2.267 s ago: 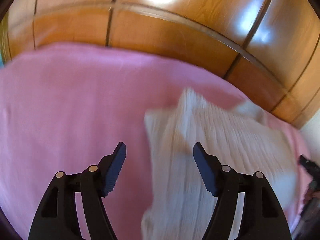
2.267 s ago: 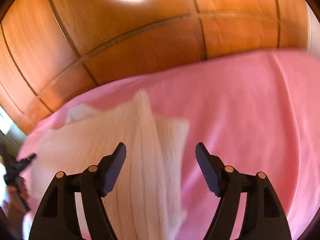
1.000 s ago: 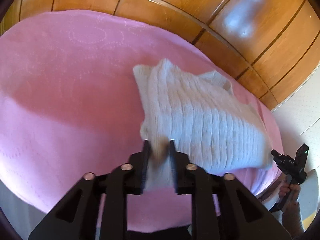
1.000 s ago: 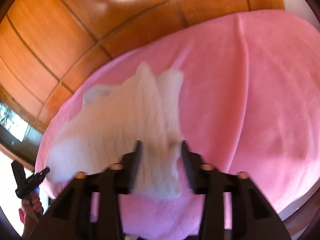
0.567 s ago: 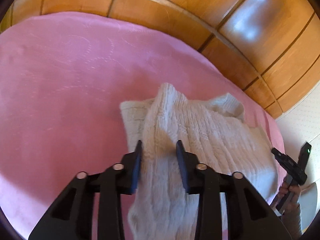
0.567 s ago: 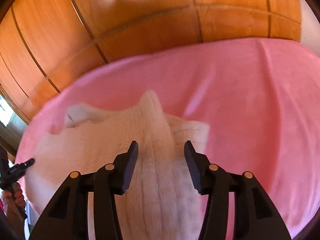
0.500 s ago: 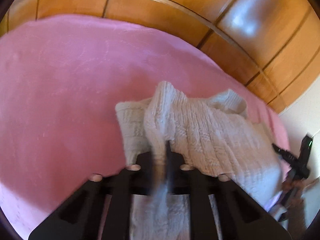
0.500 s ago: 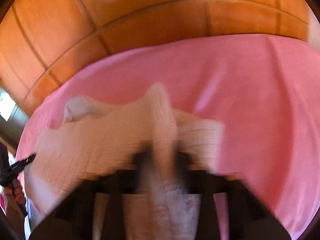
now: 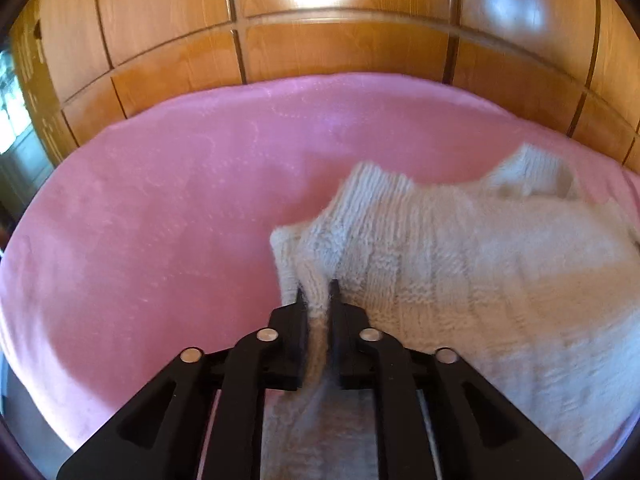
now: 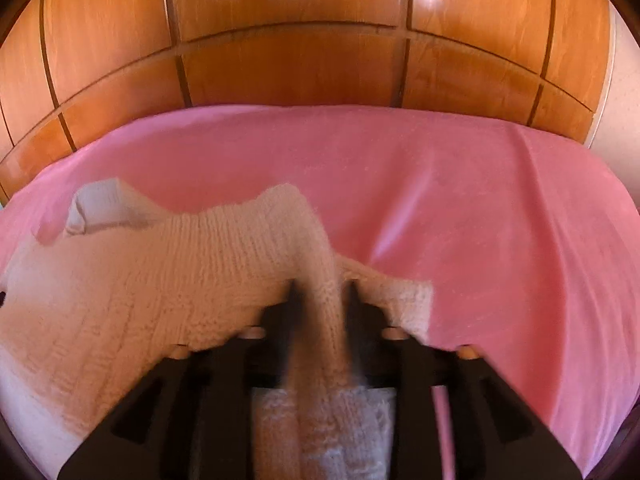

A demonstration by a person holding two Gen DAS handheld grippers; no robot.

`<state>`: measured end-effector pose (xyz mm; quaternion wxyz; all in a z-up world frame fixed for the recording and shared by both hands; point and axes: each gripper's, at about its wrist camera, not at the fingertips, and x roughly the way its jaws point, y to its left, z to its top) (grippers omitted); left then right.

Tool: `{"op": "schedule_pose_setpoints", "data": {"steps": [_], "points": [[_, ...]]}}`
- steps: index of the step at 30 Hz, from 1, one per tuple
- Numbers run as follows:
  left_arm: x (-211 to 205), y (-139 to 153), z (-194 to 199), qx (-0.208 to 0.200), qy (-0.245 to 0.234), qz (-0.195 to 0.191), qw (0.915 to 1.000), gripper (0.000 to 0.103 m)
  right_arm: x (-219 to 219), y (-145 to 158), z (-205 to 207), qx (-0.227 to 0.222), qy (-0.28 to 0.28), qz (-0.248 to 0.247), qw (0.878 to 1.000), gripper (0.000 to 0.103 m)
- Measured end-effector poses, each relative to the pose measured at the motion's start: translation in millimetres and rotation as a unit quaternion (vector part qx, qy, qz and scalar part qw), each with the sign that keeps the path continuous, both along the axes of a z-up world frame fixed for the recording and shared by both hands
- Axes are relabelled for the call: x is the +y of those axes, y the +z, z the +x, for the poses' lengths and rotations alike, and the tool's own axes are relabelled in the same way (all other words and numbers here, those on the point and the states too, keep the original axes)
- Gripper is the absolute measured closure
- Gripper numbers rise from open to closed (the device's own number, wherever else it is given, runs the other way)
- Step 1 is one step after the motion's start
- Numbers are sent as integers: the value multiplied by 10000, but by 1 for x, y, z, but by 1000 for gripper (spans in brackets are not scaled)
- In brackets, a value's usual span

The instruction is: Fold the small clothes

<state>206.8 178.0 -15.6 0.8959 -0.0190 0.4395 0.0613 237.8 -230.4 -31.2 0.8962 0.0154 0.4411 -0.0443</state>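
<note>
A wooden panel wall (image 9: 340,52) stands behind a bed with a pink blanket (image 9: 160,220). On the blanket lies a cream knitted sweater (image 9: 460,264), partly lifted. The left gripper (image 9: 318,300) and the right gripper (image 10: 320,292) each have their fingers closed on a ridge of the sweater

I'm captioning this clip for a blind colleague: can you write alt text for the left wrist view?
The left gripper, its black jaws shut, pinches a raised fold of a cream knitted sweater. The sweater lies on a pink blanket, with glossy wooden panelling behind.
</note>
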Motion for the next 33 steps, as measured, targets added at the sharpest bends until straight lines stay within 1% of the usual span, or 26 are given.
{"op": "schedule_pose_setpoints", "data": {"steps": [1,3,4,5,7,9,12,15,17,21,23,24,25,28,30,33], "points": [[0,9,-5,-140,-17,-143,9998,80,-1,4,-3,-62,-27,20,10000,51],[-3,23,-14,-378,-82,-256,9989,65,2,19,-14,-288,-2,82,9996,52],[-6,27,-17,-469,-117,-258,9985,62,6,27,-19,-390,33,143,9991,51],[-10,30,-20,-513,-160,-254,9982,60,13,37,-28,-505,172,323,9981,51],[-23,32,-23,-508,-247,-234,9981,60,25,46,-40,-603,444,560,9956,51],[-37,33,-33,-545,-313,-152,9979,60,49,50,-50,-607,804,703,9924,51],[-50,32,-41,-582,-371,-107,9976,60,87,43,-62,-433,1263,830,9876,51],[-59,30,-44,-578,-408,-98,9974,60,123,29,-63,-284,1623,716,9837,51],[-62,30,-46,-590,-447,-77,9972,60,138,22,-62,-230,1727,651,9826,51],[-65,27,-45,-569,-498,-101,9971,60,149,9,-47,-129,1772,564,9825,50],[-65,21,-41,-504,-503,-83,9974,59,148,-4,-37,37,1732,384,9841,47],[-64,16,-38,-426,-494,-85,9978,51,145,-17,-31,146,1660,423,9851,46],[-63,11,-35,-371,-462,-80,9982,49,142,-22,-30,61,1596,541,9857,44],[-62,4,-31,-294,-448,-91,9985,49,142,-25,-32,-149,1584,444,9863,40],[-61,5,-30,-332,-437,-105,9984,49,143,-26,-34,-227,1571,404,9865,40],[-61,10,-29,-398,-452,-103,9981,49,140,-27,-37,-296,1572,470,9860,40]]}}
